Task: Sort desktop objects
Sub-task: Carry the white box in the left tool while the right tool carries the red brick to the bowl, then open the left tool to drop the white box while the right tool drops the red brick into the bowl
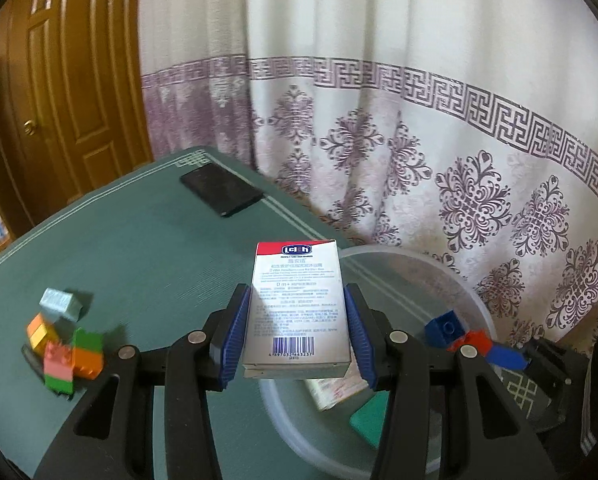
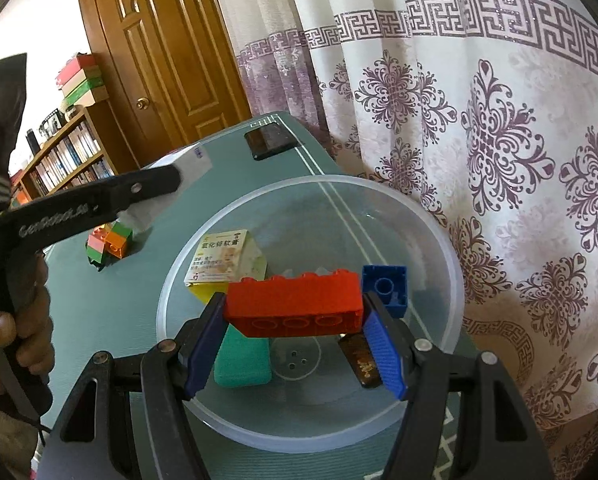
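Left wrist view: the left gripper (image 1: 297,336) is clamped on a white carton (image 1: 297,308) with a red top band and a barcode, its blue pads pressing the carton's two long sides. Beyond and to the right of the fingers lies the rim of a clear plastic basin (image 1: 471,300). To the left of the gripper, a heap of coloured building bricks (image 1: 65,340) sits on the green tabletop (image 1: 147,248). A black flat case (image 1: 221,190) lies far ahead near the curtain (image 1: 439,128).

Right wrist view: the right gripper (image 2: 295,320) grips a long red brick (image 2: 293,304) end to end, held above the basin (image 2: 439,240). A blue brick (image 2: 385,288) touches its right end. Below it in the basin lie a yellow medicine box (image 2: 223,258), a teal block (image 2: 243,364) and a small brown bar (image 2: 359,360). The left gripper (image 2: 155,188) with its carton is off to the left.
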Motion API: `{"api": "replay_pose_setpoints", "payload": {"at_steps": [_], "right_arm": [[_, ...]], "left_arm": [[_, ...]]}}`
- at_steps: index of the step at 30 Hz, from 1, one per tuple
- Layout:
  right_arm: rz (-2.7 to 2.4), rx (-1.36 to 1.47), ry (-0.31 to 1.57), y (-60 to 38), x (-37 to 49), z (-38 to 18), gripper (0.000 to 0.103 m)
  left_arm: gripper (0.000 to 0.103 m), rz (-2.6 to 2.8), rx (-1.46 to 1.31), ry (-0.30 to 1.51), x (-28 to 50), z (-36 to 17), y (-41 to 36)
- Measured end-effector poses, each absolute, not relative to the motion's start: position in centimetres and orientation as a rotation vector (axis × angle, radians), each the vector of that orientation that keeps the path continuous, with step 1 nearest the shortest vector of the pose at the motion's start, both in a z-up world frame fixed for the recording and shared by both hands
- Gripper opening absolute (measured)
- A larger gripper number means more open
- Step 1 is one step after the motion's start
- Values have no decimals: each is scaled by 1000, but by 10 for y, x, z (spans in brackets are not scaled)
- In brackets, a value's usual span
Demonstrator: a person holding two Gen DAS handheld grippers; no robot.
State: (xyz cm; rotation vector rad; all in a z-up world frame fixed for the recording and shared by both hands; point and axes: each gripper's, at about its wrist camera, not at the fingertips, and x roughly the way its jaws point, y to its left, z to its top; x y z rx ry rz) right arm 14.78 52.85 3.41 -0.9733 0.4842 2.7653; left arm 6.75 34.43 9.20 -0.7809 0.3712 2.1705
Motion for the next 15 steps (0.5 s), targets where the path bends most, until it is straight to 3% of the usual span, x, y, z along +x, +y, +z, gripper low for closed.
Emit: {"api": "replay_pose_setpoints", "payload": {"at_steps": [15], "right_arm": [[2761,-971,504,540,146,36,71]], "left_arm": [[50,2080,-801,415,59,81,397]]}}
